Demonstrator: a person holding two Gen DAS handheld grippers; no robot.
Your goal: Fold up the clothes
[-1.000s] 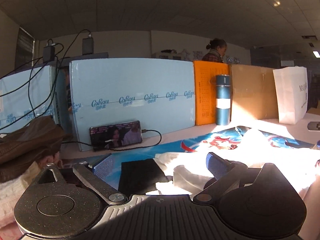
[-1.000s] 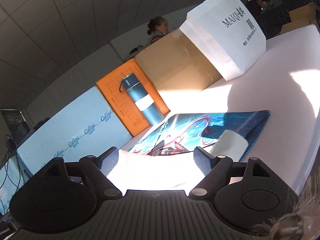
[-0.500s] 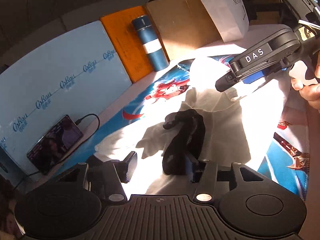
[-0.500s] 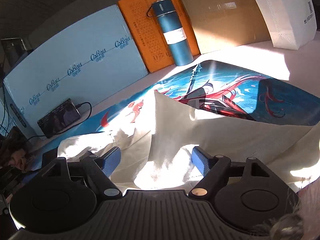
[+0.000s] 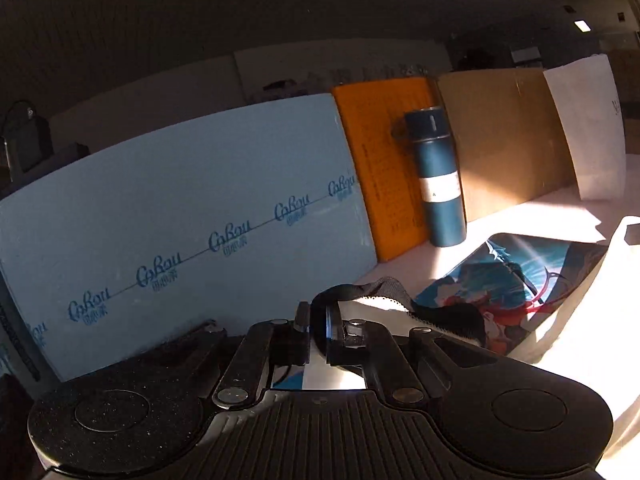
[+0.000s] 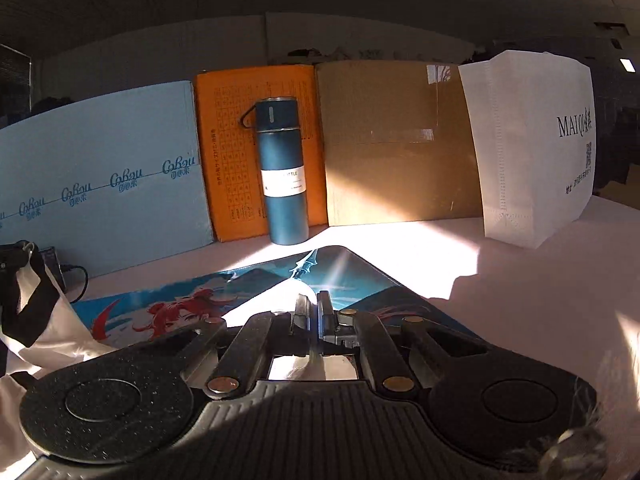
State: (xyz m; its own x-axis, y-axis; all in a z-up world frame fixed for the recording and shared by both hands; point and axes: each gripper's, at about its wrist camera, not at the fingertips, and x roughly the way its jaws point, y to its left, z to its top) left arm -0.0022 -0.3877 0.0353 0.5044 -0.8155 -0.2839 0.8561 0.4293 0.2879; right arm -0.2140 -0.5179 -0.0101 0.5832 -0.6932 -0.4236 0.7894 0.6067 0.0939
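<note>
Left tool (image 5: 318, 330) clamped on the white garment's black collar (image 5: 360, 294); right tool (image 6: 313, 316) pinching white cloth (image 6: 294, 294); garment (image 5: 592, 320) lifted above printed mat (image 6: 248, 284), mid-bench; likely spreading; next, lay flat.

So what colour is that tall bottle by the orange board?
Dark blue bottle with a white label band; clearest in the right wrist view.

Our left gripper (image 5: 318, 330) is clamped on the black strap (image 5: 384, 300) of a white garment (image 5: 588, 320), the strap looping up between its fingers. Beyond, a printed mat (image 5: 508, 276) lies on the sunlit table (image 5: 532, 216). A dark blue flask (image 5: 438, 178) stands against an orange board (image 5: 380, 168), with a blue foam board (image 5: 180, 232), a cardboard sheet (image 5: 508, 136) and a white bag (image 5: 592, 128) alongside.
</note>
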